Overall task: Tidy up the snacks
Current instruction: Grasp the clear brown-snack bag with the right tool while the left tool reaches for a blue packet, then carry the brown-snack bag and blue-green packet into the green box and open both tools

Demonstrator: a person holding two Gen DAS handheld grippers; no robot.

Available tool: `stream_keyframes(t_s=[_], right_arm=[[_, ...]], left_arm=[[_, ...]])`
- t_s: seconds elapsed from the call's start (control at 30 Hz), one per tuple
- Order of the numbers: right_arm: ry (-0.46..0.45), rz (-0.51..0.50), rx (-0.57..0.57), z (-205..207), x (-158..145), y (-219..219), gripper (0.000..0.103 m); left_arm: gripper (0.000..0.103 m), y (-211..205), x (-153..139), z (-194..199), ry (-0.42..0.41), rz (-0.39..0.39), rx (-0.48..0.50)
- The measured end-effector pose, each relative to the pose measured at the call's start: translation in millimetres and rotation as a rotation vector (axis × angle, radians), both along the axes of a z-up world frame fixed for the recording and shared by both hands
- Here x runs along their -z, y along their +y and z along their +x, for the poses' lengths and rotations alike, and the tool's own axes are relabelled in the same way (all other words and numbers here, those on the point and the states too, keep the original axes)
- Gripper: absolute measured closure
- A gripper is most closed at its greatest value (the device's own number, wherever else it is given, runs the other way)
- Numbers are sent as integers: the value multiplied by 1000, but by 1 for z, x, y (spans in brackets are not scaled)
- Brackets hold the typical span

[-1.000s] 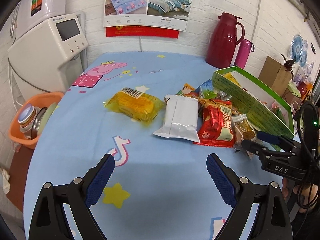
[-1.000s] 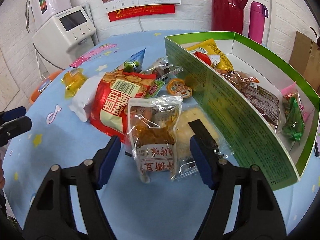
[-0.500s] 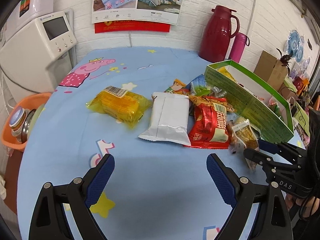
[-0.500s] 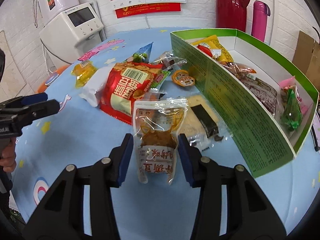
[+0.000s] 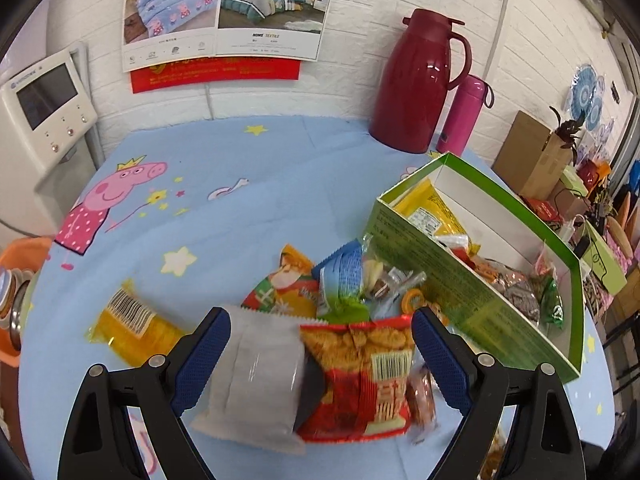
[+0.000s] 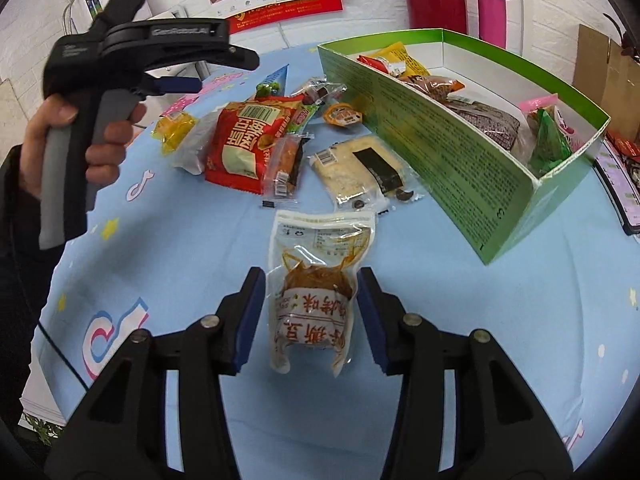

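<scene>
Progress: the task looks partly done. Several packets already lie inside the green box [image 6: 452,128]; a heap of snacks is left on the blue tabletop [image 6: 180,240], to the left of the box.
Right gripper [image 6: 311,320]: its jaws are closed in on a clear pouch of brown strips [image 6: 316,276] and pinch its sides. The pouch hangs near the camera, apart from the heap, and seems lifted off the cloth.
Left gripper [image 5: 320,350]: spread wide, holding nothing, low over the white packet [image 5: 256,380] and the red snack bag [image 5: 360,376].
Still to do: by my judgement, the pouch must go into the box, then the white packet, the red bag, the yellow packet [image 5: 132,328] and the small ones behind.
Only in the right view: the hand [image 6: 76,136] on the left gripper's handle, and a pale rice-cake packet [image 6: 360,168] just beside the box wall.
Only in the left view: the orange and blue packets behind the red bag, seen clearly.
</scene>
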State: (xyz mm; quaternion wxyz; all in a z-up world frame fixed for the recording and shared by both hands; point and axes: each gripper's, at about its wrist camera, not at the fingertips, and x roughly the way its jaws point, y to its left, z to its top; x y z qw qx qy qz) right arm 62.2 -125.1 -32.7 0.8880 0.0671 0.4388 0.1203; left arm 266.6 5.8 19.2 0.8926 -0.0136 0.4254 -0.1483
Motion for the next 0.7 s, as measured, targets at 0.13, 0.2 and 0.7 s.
stream_keyframes(t_s=[0.13, 0.2, 0.7], right_arm=[[4, 23, -4, 3, 2, -5, 53], [6, 30, -5, 3, 3, -6, 52], [-63, 79, -5, -10, -19, -14, 66]], left_arm=[[31, -6, 18, 32, 92, -22, -17], [31, -10, 26, 40, 122, -25, -24], [79, -10, 4, 16, 95, -23, 20]])
